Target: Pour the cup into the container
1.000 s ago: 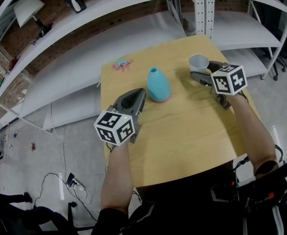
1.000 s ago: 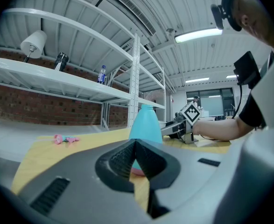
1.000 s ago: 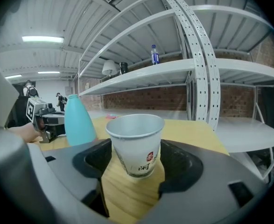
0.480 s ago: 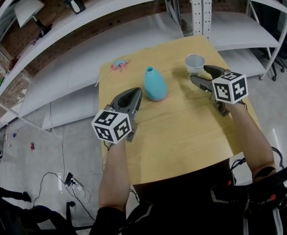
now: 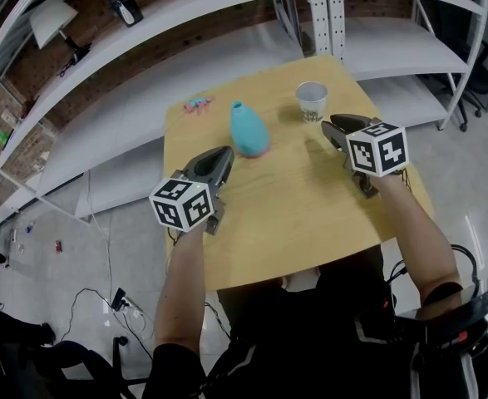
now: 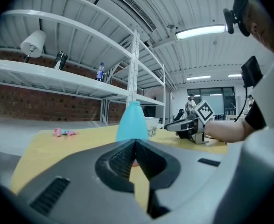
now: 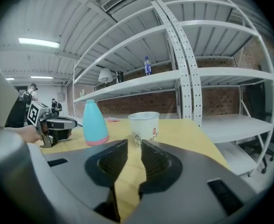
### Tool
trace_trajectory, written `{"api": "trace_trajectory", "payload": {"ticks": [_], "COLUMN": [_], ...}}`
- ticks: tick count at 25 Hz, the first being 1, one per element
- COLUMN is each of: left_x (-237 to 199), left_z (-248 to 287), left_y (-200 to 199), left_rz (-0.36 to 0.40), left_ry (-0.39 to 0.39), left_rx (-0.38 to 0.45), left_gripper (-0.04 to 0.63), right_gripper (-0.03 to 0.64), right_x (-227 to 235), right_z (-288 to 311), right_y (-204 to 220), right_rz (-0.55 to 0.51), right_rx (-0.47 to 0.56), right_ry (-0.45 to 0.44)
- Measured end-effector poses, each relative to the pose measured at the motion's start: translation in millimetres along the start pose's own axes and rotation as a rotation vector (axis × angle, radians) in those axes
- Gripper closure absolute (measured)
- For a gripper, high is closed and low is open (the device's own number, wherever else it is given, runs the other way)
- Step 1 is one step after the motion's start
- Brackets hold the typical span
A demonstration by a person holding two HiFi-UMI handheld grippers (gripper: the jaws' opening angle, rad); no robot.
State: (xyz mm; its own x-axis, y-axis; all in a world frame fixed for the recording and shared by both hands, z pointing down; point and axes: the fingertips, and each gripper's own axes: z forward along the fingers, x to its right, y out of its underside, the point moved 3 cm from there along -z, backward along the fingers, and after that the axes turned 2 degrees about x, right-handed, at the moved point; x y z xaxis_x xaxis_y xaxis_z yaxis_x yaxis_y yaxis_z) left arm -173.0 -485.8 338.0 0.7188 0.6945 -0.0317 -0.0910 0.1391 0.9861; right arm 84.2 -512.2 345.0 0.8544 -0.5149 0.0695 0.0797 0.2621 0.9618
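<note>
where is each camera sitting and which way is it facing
Head view: on the person's head, facing steeply down at the table; shows both forearms, left gripper and right gripper.
Left gripper view: on the left gripper, facing along its shut jaws toward the teal bottle; own jaws show.
Right gripper view: on the right gripper, facing the paper cup; its jaws have just been closing, nothing between them.
Shared: all three show the teal bottle and paper cup.

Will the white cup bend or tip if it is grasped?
The cup looks like thin paper, so a firm squeeze would probably dent it. It is narrower at the base, so a push may tip it.
</note>
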Motion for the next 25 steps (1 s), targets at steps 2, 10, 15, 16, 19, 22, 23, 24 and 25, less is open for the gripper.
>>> {"api": "trace_trajectory", "payload": {"ticks": [2, 10, 15, 16, 19, 22, 23, 24, 25], "left_x": [10, 81, 161, 182, 244, 308, 331, 354, 377], "left_z": [-7, -54, -108, -121, -162, -203, -218, -233, -248], "left_y": [4, -8, -11, -12, -14, -5, -2, 1, 5], "left_rz": [-0.004, -0.026, 0.010, 0.010, 0.014, 0.031, 0.035, 0.039, 0.044], "left_ry": [0.010, 0.022, 0.024, 0.045, 0.080, 0.056, 0.056, 0.058, 0.058], "left_rx": [-0.007, 0.072, 0.092, 0.094, 0.113, 0.100, 0.097, 0.097, 0.101], "left_gripper": [0.595, 0.595, 0.595, 0.595, 0.595, 0.595, 0.595, 0.595, 0.595], "right_gripper": [0.604, 0.617, 0.617, 0.617, 0.617, 0.617, 0.617, 0.617, 0.617], "right_x": [-6, -41, -87, -98, -132, -164, -175, -186, -197], "right_z": [-10, -78, -153, -171, -231, -296, -318, -341, -365], "right_y": [5, -1, 3, 7, 27, 49, 55, 61, 67], "right_rz": [0.001, -0.043, -0.045, -0.031, -0.039, -0.053, -0.056, -0.059, -0.062], "right_rx": [0.003, 0.057, 0.106, 0.120, 0.119, 0.106, 0.111, 0.119, 0.129], "right_ry": [0.003, -0.028, -0.062, -0.070, -0.083, -0.093, -0.098, -0.103, -0.107]}}
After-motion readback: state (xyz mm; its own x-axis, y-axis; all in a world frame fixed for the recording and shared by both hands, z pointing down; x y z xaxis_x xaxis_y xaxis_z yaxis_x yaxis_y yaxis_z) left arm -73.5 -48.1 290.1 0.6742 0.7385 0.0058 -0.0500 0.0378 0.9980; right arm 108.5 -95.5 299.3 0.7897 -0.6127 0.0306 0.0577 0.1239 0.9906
